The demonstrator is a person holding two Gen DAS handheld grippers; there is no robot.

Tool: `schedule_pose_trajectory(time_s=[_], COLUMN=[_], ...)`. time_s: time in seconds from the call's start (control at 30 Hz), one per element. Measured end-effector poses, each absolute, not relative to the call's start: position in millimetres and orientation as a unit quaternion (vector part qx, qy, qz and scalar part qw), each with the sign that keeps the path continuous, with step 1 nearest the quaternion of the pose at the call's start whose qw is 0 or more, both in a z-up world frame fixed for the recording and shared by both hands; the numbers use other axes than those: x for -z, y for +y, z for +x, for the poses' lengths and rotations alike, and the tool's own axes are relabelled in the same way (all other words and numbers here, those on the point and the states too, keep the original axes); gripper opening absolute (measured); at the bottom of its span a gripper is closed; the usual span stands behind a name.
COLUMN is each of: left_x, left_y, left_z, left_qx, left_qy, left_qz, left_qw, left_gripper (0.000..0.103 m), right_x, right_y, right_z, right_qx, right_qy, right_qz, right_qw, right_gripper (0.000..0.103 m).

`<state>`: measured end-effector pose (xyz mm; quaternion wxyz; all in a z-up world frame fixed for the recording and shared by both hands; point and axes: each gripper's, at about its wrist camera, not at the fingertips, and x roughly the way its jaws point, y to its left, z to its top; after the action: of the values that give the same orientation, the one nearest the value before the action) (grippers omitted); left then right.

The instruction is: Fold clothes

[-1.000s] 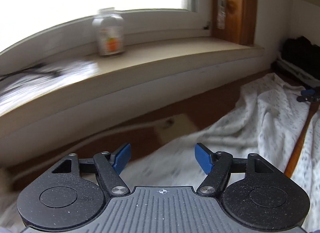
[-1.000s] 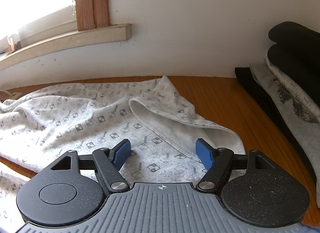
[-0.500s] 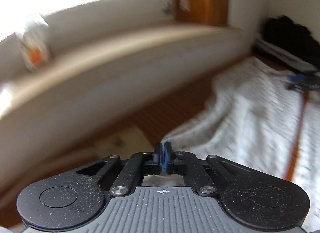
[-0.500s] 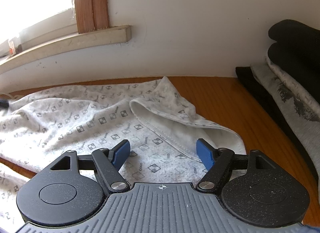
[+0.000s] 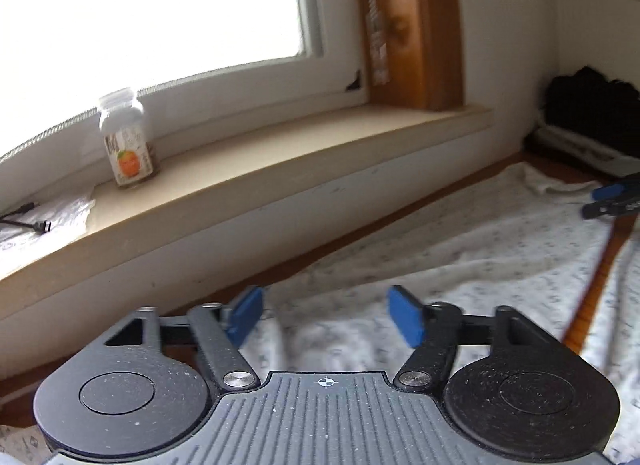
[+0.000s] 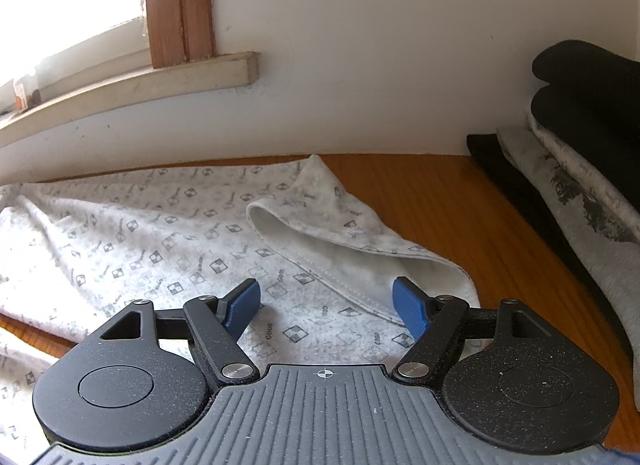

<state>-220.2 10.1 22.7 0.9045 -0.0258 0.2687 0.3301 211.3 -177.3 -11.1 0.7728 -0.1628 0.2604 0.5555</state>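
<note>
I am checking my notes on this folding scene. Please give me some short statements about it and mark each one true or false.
1. A bottle stands on the windowsill. True.
2. The patterned garment hangs from the windowsill. False: it lies on the wooden table.
3. The right gripper pinches the garment. False: its jaws are apart above it.
4. Folded clothes are stacked beside the wall. True.

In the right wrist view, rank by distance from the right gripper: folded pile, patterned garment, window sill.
From the right gripper:
1. Patterned garment, directly beneath its fingers.
2. Folded pile, right, against the wall.
3. Window sill, far left, above the table.
</note>
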Motion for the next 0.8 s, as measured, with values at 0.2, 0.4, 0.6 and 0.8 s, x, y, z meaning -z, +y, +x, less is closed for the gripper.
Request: schedule_pose_trajectory(time_s=[0.2, 0.4, 0.6, 0.8], left_x=[-8.7, -10.3, -12.3, -11.9], left_y=[19.0, 31.5, 26.4, 29.2], left_z=[-235.7, -252.2, -253.1, -257.4], left_qx=[-0.332, -0.317, -0.312, -0.319], left_qy=[0.227, 0.196, 0.191, 0.182], left_qz=[-0.062, -0.117, -0.102, -0.114], left_qw=[0.914, 0.920, 0.925, 0.923], left_gripper=[0.078, 0.080, 0.083, 0.083], right_x=[10.9, 6.0, 1.6, -36.4], right_y=[-181.5, -172.0, -148.5, -141.4], right_z=[218.6, 213.8, 223.2, 258.9], right_qx=[-0.566, -0.567, -0.591, -0.552], right_qy=[0.272, 0.230, 0.240, 0.204], right_qz=[-0.140, -0.198, -0.232, -0.161], right_qw=[0.766, 0.766, 0.735, 0.792], right_gripper=[0.072, 0.071, 0.020, 0.002])
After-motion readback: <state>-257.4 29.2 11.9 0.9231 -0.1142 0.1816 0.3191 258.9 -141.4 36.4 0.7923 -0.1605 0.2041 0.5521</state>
